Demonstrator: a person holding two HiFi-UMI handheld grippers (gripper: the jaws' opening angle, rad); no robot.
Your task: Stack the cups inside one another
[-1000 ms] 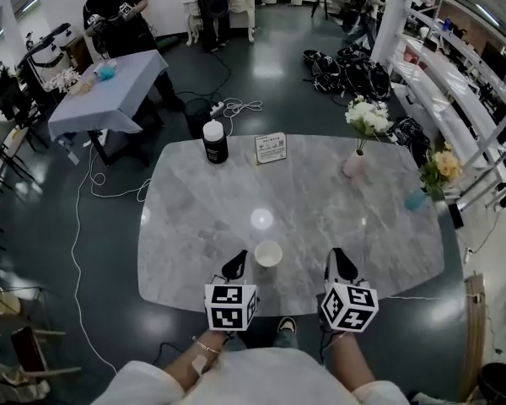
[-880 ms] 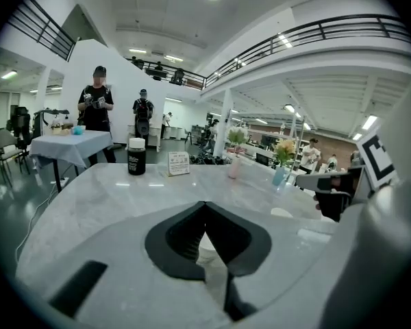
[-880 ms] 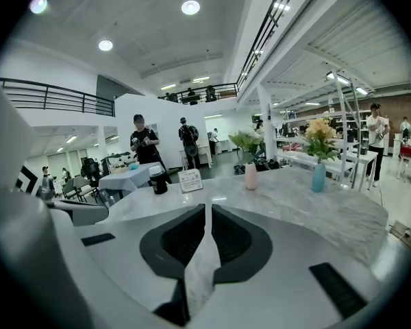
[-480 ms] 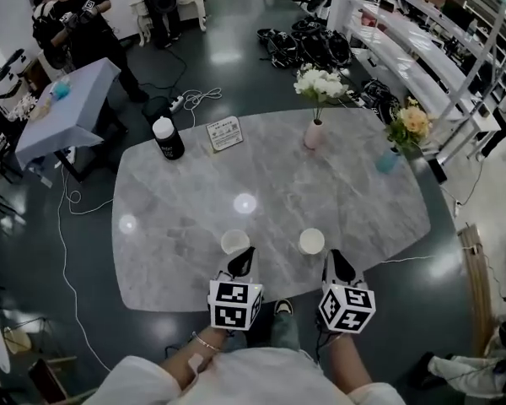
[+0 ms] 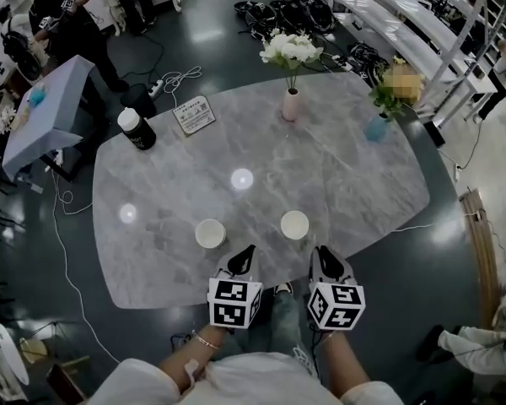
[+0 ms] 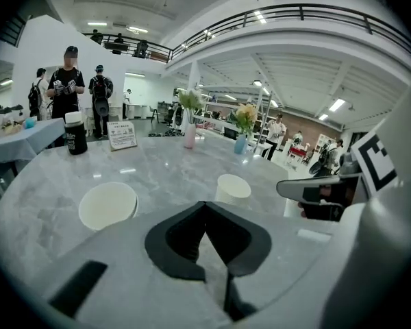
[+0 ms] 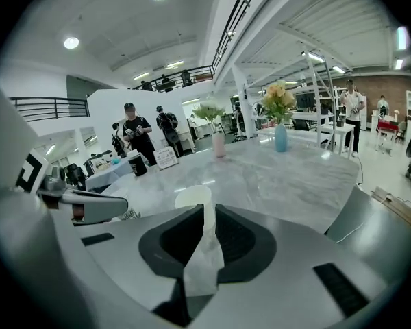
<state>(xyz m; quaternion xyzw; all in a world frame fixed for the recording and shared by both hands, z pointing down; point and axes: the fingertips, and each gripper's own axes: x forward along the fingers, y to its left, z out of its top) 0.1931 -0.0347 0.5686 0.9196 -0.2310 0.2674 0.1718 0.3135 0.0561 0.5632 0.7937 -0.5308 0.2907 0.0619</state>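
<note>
Approach looks to be the step in hand. In the head view two pale cups stand upright and apart on the table [image 5: 337, 167], near its front edge. The left cup [image 5: 210, 233] is just ahead of the left tool [image 5: 240, 260] and the right cup [image 5: 294, 224] just ahead of the right tool [image 5: 327, 261]; neither cup is touched. Farther back stand a dark bottle [image 5: 136, 129], a small card [image 5: 193, 115], a pink vase [image 5: 291, 104] and a blue vase [image 5: 376, 127]. The card carries print and the bottle a label, both too small to read. The cubes on the tools bear only black-and-white square markers.

In the left gripper view the left tool's jaws are pressed together with nothing between them. Both cups sit on the table beyond the tips.

In the right gripper view the right tool's jaws stand all but closed, with a thin sliver of table showing between them, and they hold nothing. The right cup sits just past the tips.

The next move probably calls for one tool to spread its jaws, take a cup by its wall or rim, lift it, and lower it straight into the other.
</note>
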